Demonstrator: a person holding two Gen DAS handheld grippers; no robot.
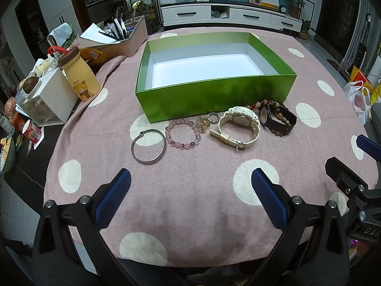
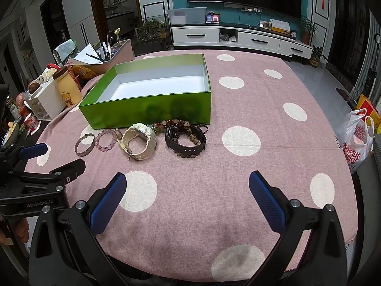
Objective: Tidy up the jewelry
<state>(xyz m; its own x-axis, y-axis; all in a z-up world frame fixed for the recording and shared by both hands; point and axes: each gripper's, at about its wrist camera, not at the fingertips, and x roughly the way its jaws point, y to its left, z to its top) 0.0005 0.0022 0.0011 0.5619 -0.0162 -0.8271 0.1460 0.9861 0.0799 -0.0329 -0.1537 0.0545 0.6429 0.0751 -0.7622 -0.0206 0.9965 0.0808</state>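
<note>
**Both tools spread wide above the dotted cloth, jewelry lined up before the green box**

In the left wrist view, the left tool (image 1: 190, 186) fills the bottom of the frame, its blue-padded fingers (image 1: 114, 197) far apart with nothing between them, hanging over the pink cloth with cream polka dots (image 1: 190, 226) that covers the desk. The right tool (image 2: 188, 188) sits the same way at the bottom of the right wrist view, spread wide and holding nothing; it also shows at the right edge of the left wrist view.

Just past the left tool, in the middle of the frame, the jewelry lies in a row on the cloth. From left to right: a plain silver metal bangle (image 1: 148, 146), a bracelet of pale purple round beads (image 1: 183, 133) just beside it, a small gold-coloured ornament (image 1: 202, 122), a small sparkling ring (image 1: 213, 117), a cream plastic wristwatch (image 1: 238, 128) lying on its side, and a dark brown wristwatch (image 1: 277, 119) with a strand of brown beads (image 1: 279, 131) lying against it. A bracelet of reddish and amber beads (image 1: 259, 103) lies behind the watches, close to the box.

Directly behind the row, in the upper middle, stands an open green cardboard box with a white inside (image 1: 214, 100); nothing shows in it.

At the left edge of the frame, off the cloth, a yellow bottle with a bear print and brown cap (image 1: 79, 76) stands beside a white plastic drawer unit (image 1: 47, 100).
</note>
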